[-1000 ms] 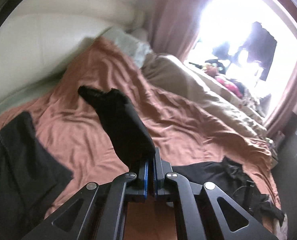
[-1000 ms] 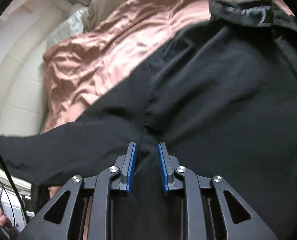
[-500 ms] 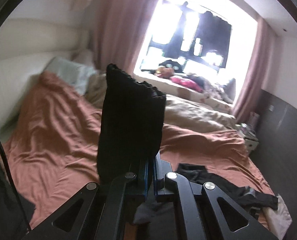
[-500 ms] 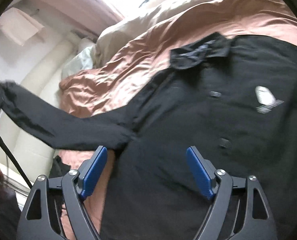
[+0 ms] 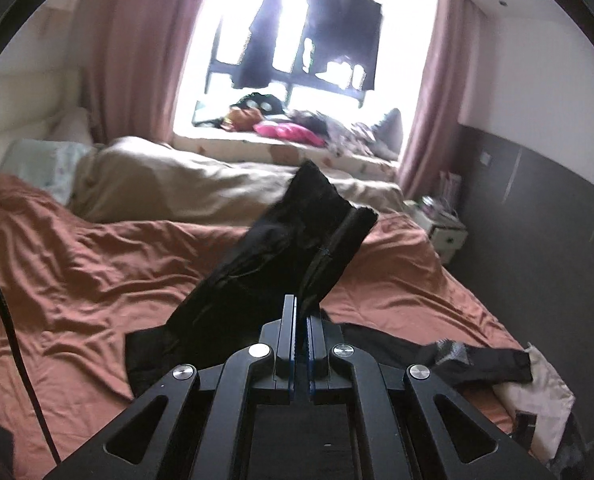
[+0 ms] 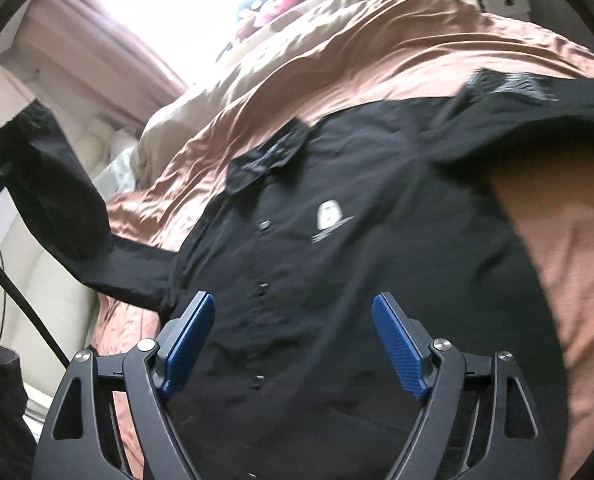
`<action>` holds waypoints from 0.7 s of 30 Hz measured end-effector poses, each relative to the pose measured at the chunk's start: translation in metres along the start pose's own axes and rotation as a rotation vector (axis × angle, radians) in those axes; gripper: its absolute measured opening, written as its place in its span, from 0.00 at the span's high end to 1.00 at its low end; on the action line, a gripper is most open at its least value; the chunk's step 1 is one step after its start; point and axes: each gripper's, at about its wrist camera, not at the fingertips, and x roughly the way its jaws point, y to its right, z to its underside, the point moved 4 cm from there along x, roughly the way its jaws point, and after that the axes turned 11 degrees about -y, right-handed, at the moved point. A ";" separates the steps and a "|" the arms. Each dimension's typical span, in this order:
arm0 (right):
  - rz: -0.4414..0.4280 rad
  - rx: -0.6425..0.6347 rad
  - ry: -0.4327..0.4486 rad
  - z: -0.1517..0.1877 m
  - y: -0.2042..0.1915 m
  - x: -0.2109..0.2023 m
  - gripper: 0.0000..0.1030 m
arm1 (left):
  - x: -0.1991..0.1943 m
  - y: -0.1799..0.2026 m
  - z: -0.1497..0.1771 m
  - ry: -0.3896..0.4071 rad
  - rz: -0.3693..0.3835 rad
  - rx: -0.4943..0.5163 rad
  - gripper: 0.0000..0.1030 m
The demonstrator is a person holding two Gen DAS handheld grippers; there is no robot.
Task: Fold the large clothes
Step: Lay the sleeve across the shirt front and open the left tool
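Observation:
A black button-up shirt (image 6: 337,248) with a white chest logo lies face up on the rust-coloured bed sheet (image 6: 397,56). My left gripper (image 5: 300,320) is shut on the shirt's black sleeve (image 5: 281,248) and holds it lifted above the bed, cuff end up. The raised sleeve also shows at the left in the right wrist view (image 6: 53,184). My right gripper (image 6: 295,334) is open wide and empty, hovering over the shirt's button placket.
A beige duvet (image 5: 201,188) and pillows (image 5: 41,160) lie at the far side of the bed. A window seat (image 5: 297,136) holds piled clothes. A nightstand (image 5: 445,232) stands at the right. A black cable (image 5: 13,344) hangs at the left.
My left gripper has lifted the sleeve off the bed and swung it towards the shirt. My right gripper has opened wide and pulled back from the shirt.

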 end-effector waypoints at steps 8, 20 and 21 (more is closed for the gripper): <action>0.055 0.072 0.036 0.028 0.050 -0.057 0.22 | 0.082 0.061 0.013 -0.121 0.148 0.026 0.96; 0.066 0.126 0.022 0.036 0.057 -0.063 0.22 | 0.121 0.027 0.081 -0.320 0.188 -0.049 0.25; 0.057 0.115 0.015 0.034 0.048 -0.058 0.22 | 0.113 0.007 0.087 -0.318 0.151 -0.070 0.25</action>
